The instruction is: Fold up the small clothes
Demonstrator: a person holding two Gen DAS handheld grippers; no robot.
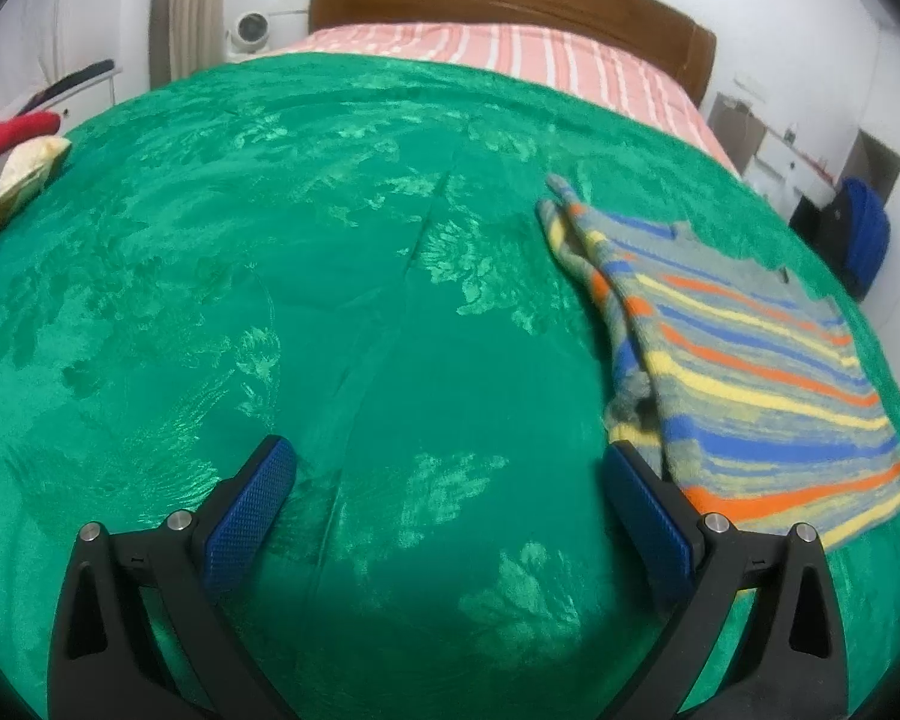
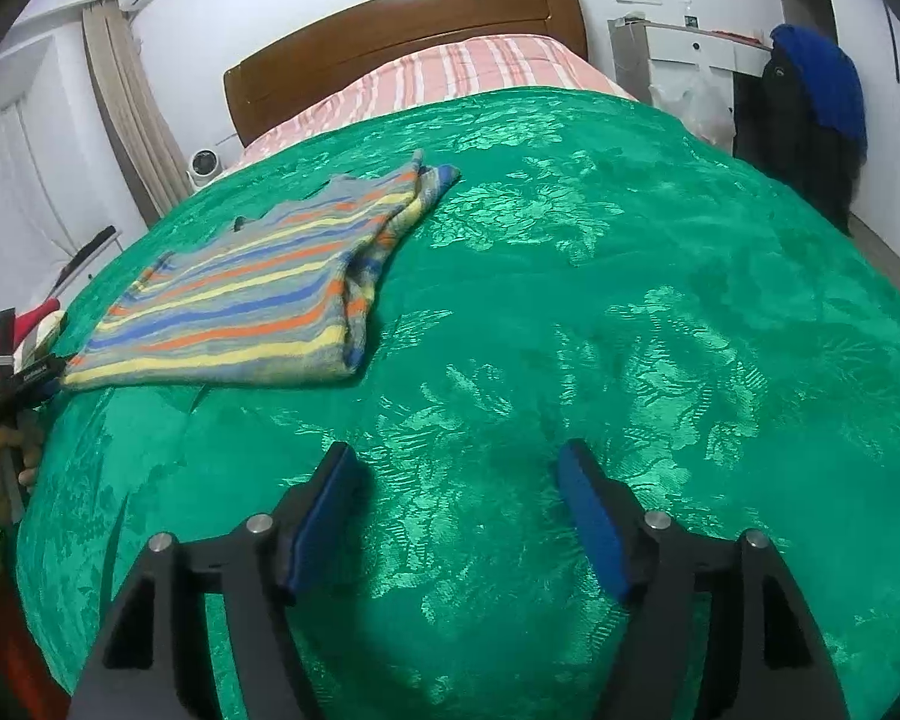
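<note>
Green bedspread (image 2: pixel 570 300) covers the bed, wooden headboard (image 2: pixel 402 30) behind. On it lies the striped sweater (image 2: pixel 240 300) (partly folded), near the left tool (image 1: pixel 447 468). Both tools, the right tool (image 2: pixel 459 474) included, gape wide, holding nothing.

Bright, even light; sheen glare; fisheye-warped, vignetted edges.

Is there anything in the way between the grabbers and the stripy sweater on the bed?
Nothing visible. Only bare green bedspread lies between the open right hand-held gripper and the striped sweater. The open left hand-held gripper is right beside the sweater's near edge, with nothing between them.
</note>
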